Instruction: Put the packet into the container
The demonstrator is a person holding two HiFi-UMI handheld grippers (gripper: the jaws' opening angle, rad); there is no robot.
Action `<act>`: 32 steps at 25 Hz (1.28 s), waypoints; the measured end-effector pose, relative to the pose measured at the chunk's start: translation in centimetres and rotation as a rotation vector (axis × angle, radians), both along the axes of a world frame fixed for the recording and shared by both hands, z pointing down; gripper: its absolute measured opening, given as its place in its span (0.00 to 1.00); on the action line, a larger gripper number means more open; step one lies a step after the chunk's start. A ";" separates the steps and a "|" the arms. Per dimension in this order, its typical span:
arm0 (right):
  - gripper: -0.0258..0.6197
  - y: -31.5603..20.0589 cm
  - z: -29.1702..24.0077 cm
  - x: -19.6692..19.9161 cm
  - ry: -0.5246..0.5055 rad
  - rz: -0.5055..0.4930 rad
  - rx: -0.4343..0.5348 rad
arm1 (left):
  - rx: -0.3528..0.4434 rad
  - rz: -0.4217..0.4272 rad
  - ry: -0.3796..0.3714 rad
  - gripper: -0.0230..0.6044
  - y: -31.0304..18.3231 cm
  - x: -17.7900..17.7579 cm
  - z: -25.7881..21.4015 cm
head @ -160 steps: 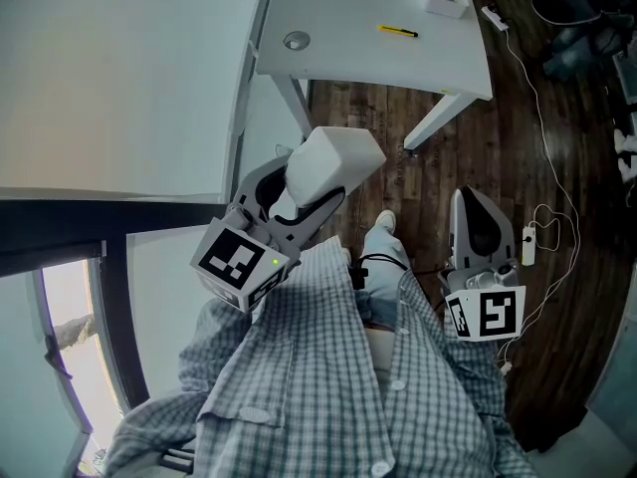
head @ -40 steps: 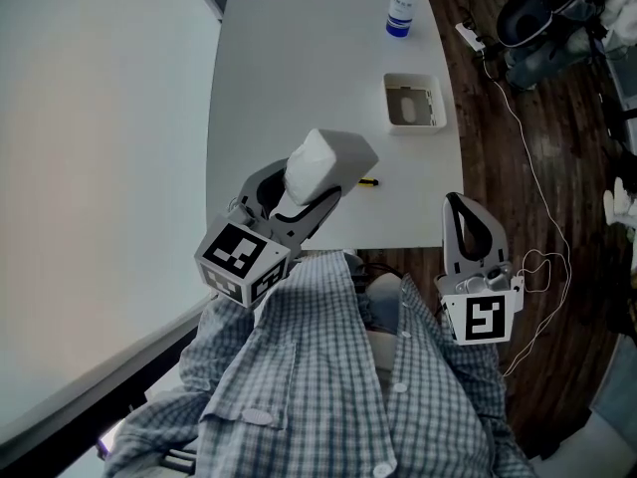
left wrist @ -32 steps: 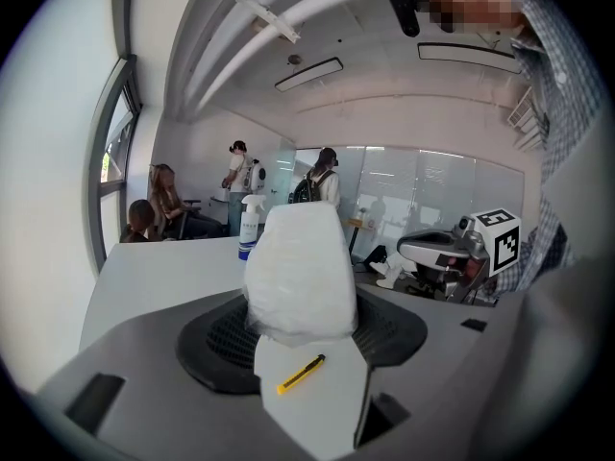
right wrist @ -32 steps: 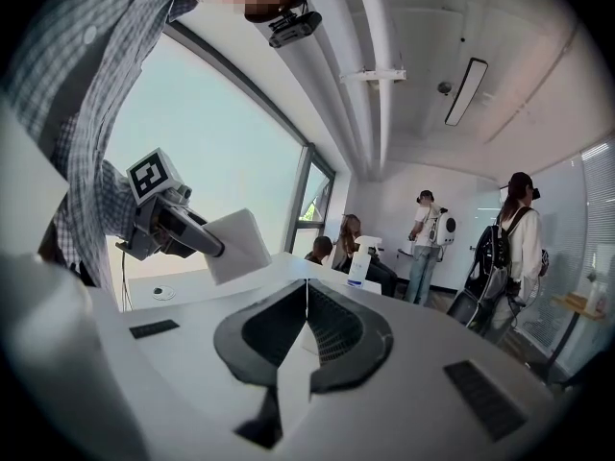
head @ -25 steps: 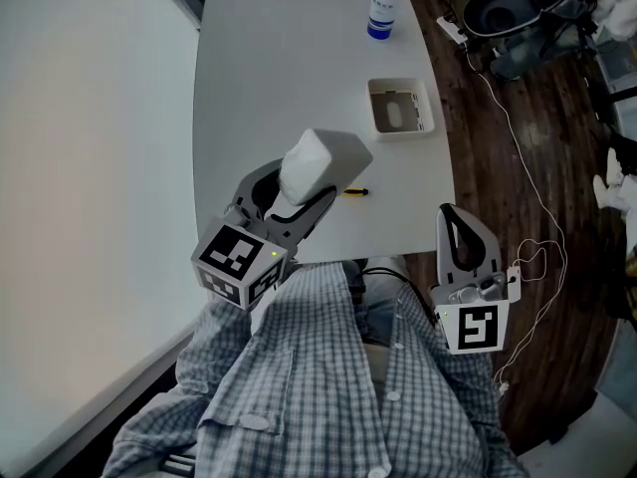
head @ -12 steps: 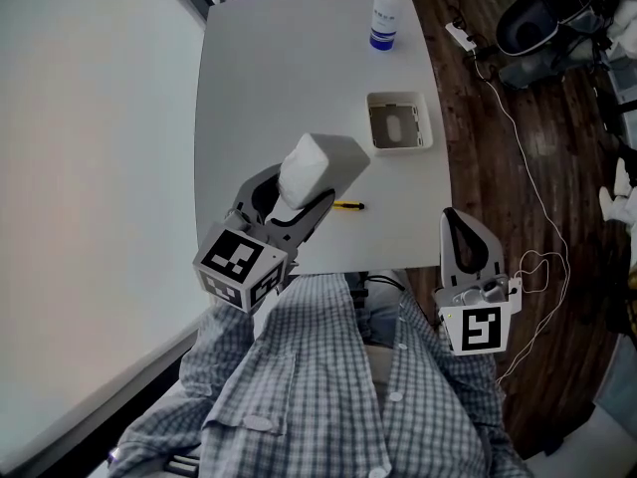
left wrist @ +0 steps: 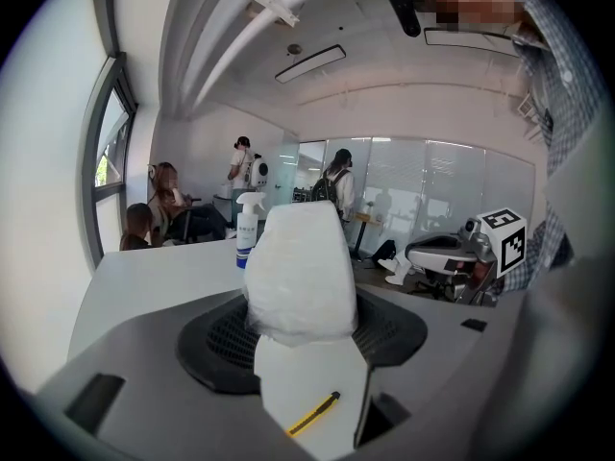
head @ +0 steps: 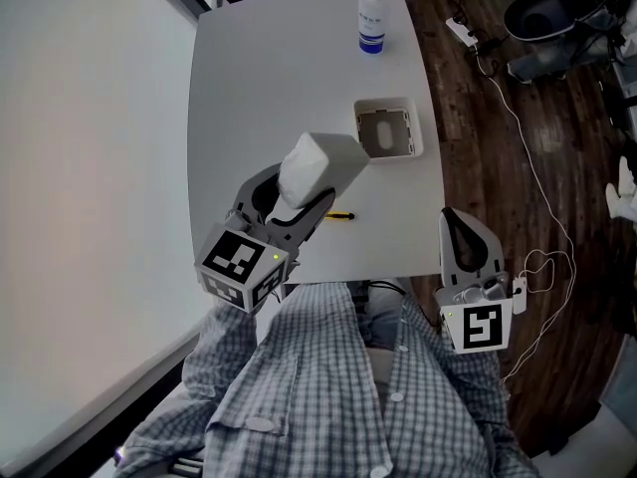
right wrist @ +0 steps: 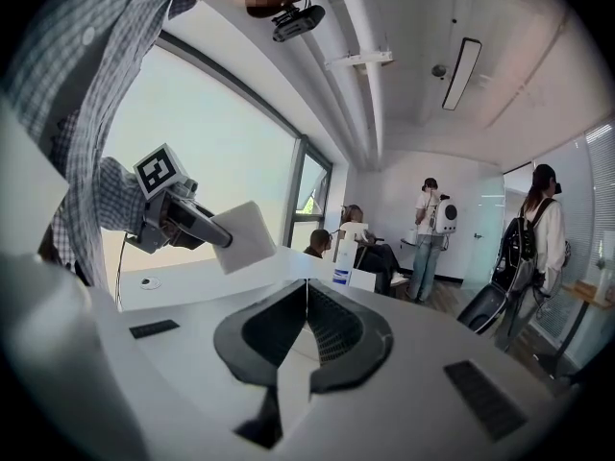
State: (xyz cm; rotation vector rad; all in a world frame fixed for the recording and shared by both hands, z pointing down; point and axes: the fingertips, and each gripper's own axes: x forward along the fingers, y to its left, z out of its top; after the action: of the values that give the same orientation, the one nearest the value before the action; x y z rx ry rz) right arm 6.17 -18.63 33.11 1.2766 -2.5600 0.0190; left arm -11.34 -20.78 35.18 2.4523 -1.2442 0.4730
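Item: packet (head: 323, 165), white, clamped in our left gripper (head: 304, 199) above the near edge of the table (head: 259, 98), right gripper (head: 461, 219) closed and empty; we have walked up since, so the container (head: 386, 104) by the right edge now lies within reach ahead, still unfilled

1. A white table (head: 269, 98) stands on a dark wood floor (head: 478, 147).
2. A spray bottle (head: 370, 23) stands at its far end.
3. A white container (head: 388, 127) sits near the right edge.
4. A small yellow cutter (head: 340, 215) lies near the front edge.
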 end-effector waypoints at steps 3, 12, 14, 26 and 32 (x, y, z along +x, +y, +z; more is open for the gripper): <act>0.06 -0.7 0.2 0.7 -0.013 0.004 0.001 | -0.004 0.001 -0.010 0.47 -0.9 0.7 0.2; 0.06 -1.6 1.1 3.2 -0.029 0.027 -0.031 | -0.020 0.019 -0.031 0.47 -3.6 3.2 1.0; 0.06 -1.9 1.2 3.7 -0.030 0.025 -0.026 | -0.020 0.025 -0.039 0.47 -4.2 3.7 1.1; 0.06 -2.7 2.6 6.9 -0.043 0.076 -0.076 | -0.063 0.043 -0.061 0.47 -7.8 6.7 3.1; 0.06 -2.9 3.2 8.5 -0.064 0.103 -0.090 | -0.092 0.054 -0.086 0.47 -8.9 7.7 4.5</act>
State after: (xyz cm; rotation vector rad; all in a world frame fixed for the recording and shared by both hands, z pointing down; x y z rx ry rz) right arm 14.62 -21.57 36.28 1.3931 -2.5120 0.1966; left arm -3.61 -29.69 39.73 2.4161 -1.1643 0.6426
